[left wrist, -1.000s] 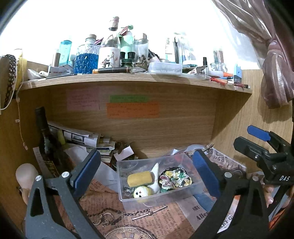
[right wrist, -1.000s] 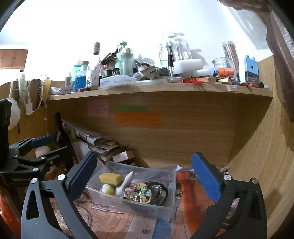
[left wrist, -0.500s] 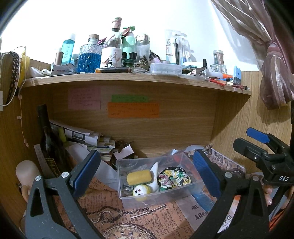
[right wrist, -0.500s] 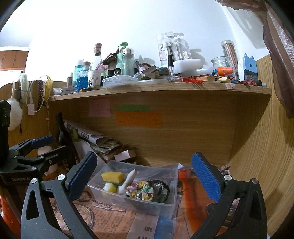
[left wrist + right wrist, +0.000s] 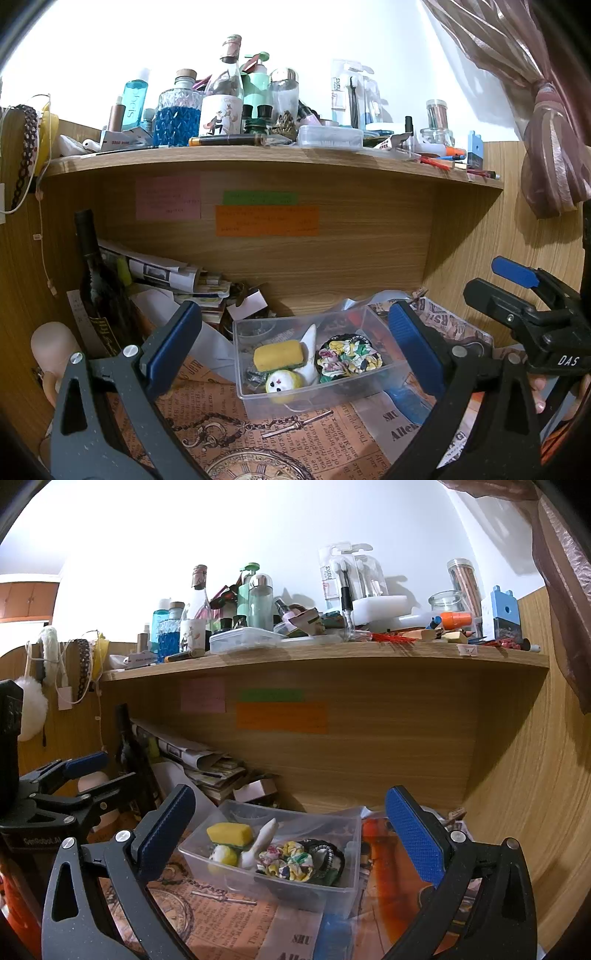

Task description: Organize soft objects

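A clear plastic box (image 5: 373, 386) sits on the newspaper-covered desk under a shelf. It holds a yellow sponge (image 5: 277, 354), a small yellow-white plush (image 5: 280, 384), a white pointed soft piece (image 5: 309, 341) and a floral scrunchie (image 5: 349, 357). The box also shows in the right wrist view (image 5: 328, 897), with the sponge (image 5: 229, 832) and scrunchie (image 5: 286, 860). My left gripper (image 5: 295, 347) is open and empty, hovering in front of the box. My right gripper (image 5: 290, 830) is open and empty too, to the box's right.
A dark wine bottle (image 5: 98, 291) and stacked papers (image 5: 173, 273) stand at the left of the niche. A cluttered wooden shelf (image 5: 258, 158) hangs overhead. A curtain (image 5: 546, 147) hangs at right. A white pom-pom (image 5: 31, 709) hangs on the left wall.
Both grippers have lifted and tilted slightly, so the scene sits a little lower in view. Nothing was gripped or released; the box contents are unchanged.
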A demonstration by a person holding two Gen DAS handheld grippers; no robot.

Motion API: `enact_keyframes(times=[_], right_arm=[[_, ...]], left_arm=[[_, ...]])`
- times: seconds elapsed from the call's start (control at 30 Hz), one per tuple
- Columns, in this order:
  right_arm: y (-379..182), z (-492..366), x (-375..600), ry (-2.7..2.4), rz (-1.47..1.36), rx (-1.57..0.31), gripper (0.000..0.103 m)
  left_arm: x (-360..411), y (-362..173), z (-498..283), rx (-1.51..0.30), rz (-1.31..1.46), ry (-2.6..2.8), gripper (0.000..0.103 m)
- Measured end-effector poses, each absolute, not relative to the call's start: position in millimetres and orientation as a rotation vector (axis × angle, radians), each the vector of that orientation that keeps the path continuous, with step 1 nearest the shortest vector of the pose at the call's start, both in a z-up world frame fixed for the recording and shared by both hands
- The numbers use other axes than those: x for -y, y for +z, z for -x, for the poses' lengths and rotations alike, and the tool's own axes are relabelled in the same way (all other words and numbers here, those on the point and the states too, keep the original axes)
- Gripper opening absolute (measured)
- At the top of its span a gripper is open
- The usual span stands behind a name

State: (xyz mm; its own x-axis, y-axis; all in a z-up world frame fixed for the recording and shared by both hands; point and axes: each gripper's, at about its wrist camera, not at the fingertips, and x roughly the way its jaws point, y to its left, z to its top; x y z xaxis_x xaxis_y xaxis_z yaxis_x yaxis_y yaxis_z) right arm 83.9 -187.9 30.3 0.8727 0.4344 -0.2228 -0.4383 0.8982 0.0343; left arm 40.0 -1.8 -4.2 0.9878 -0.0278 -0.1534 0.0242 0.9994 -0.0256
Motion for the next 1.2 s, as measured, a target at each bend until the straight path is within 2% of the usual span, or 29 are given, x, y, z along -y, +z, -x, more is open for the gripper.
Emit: enact_keyframes(times=[1.2], right_arm=[[31.2, -83.4, 186.2, 0.457, 0.015, -0.231, 0.103]], left_arm=[[1.1, -4.0, -40.2, -0.153, 0.021, -0.034, 0.103]])
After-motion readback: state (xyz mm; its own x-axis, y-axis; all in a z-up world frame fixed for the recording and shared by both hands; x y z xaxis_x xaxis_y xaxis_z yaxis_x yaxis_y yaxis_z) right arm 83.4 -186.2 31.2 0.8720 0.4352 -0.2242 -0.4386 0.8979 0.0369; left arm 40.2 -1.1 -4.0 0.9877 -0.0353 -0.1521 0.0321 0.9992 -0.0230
